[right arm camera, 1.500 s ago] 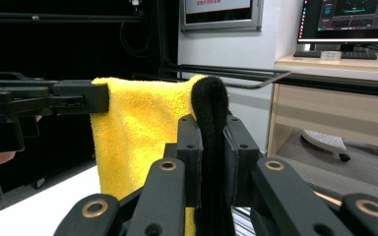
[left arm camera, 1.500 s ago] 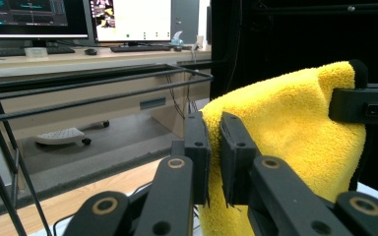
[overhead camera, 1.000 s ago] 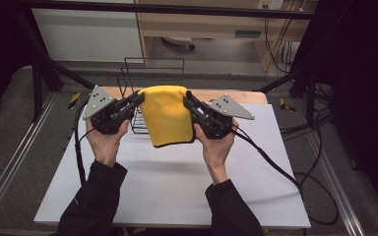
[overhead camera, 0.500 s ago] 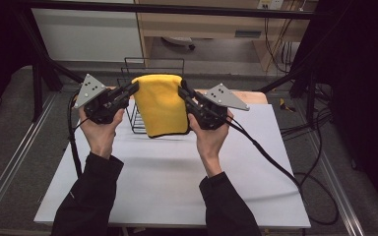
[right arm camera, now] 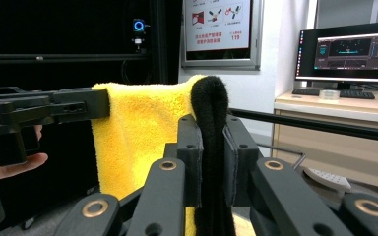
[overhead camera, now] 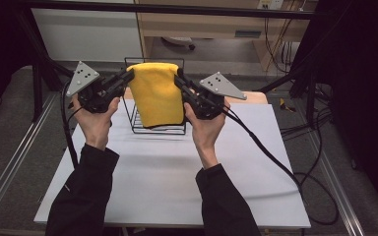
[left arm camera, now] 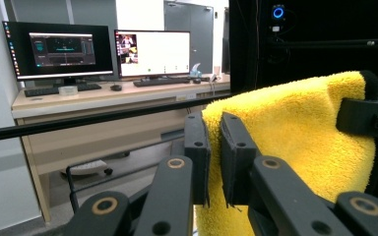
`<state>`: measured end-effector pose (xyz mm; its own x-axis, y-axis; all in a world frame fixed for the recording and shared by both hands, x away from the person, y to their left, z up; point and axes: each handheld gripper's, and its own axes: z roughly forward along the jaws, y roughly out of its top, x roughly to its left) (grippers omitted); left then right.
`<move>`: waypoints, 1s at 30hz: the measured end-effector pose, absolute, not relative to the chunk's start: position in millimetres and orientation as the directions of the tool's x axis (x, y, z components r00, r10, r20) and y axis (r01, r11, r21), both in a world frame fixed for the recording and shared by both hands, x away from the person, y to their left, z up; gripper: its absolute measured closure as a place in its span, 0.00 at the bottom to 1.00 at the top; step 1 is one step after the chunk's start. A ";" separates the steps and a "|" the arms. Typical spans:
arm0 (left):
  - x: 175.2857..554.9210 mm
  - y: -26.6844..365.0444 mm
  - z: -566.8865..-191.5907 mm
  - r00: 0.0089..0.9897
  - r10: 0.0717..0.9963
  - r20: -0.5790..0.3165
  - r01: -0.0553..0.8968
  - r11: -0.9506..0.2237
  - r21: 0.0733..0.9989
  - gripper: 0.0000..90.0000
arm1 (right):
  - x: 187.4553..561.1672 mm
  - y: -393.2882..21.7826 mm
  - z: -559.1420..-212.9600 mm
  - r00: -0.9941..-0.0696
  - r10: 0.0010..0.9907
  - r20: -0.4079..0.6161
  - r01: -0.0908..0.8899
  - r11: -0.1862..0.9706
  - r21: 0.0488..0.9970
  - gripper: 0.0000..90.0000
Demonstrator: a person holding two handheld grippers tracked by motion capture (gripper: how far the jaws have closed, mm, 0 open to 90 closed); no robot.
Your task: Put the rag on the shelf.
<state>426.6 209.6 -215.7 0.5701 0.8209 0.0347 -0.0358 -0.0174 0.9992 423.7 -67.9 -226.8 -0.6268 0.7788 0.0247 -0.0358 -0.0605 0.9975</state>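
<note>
A yellow fluffy towel hangs stretched between my two grippers above a black wire rack. My left gripper is shut on its upper left corner and my right gripper on its upper right corner. In the left gripper view the left gripper pinches the towel's edge, and the other gripper clamps the far corner. In the right gripper view the right gripper squeezes a dark fold of the towel, with the left gripper beyond it.
The rack stands at the far middle of a white table. Cables trail from the grippers across the table's right side. A desk with monitors stands beyond the table, and a black frame bar runs across the far side.
Both hands have risen and moved away from the person, carrying the towel between them. The towel now hangs higher, over the wire rack.
</note>
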 end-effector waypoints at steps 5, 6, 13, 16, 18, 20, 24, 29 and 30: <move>429.7 213.2 -207.5 0.564 0.825 0.040 -0.049 -0.015 0.999 0.92 | 428.9 -63.7 -217.7 -0.631 0.776 0.018 -0.050 -0.064 0.997 0.89; 430.3 213.8 -205.8 0.563 0.826 0.041 -0.052 -0.014 0.999 0.92 | 428.9 -63.7 -217.7 -0.631 0.776 0.018 -0.050 -0.064 0.997 0.89; 436.2 217.7 -193.4 0.553 0.832 0.045 -0.073 -0.006 0.997 0.92 | 438.1 -57.6 -206.6 -0.629 0.778 0.019 -0.067 -0.079 0.995 0.89; 440.4 219.4 -189.0 0.544 0.838 0.047 -0.074 -0.008 0.997 0.92 | 441.6 -55.9 -204.2 -0.627 0.779 0.018 -0.070 -0.080 0.994 0.89; 442.9 220.2 -186.2 0.540 0.840 0.049 -0.078 -0.008 0.997 0.92 | 445.1 -54.2 -201.5 -0.626 0.780 0.019 -0.073 -0.083 0.994 0.89; 445.3 221.4 -183.5 0.543 0.839 0.039 -0.075 0.002 0.997 0.92 | 448.5 -53.0 -198.6 -0.625 0.781 0.022 -0.074 -0.088 0.993 0.89; 448.7 223.2 -177.0 0.539 0.841 0.036 -0.080 0.008 0.997 0.92 | 454.3 -50.9 -192.7 -0.624 0.781 0.020 -0.081 -0.090 0.993 0.89; 453.0 223.4 -169.2 0.533 0.845 0.044 -0.093 0.007 0.996 0.92 | 461.2 -48.5 -186.1 -0.624 0.781 0.035 -0.080 -0.108 0.991 0.89; 453.7 223.6 -167.7 0.533 0.845 0.044 -0.096 0.009 0.995 0.92 | 462.2 -48.1 -184.5 -0.624 0.781 0.032 -0.085 -0.109 0.990 0.89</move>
<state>453.7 223.6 -167.7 0.5327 0.8452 0.0441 -0.0961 0.0087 0.9953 462.2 -48.1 -184.5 -0.6239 0.7808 0.0320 -0.0851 -0.1086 0.9904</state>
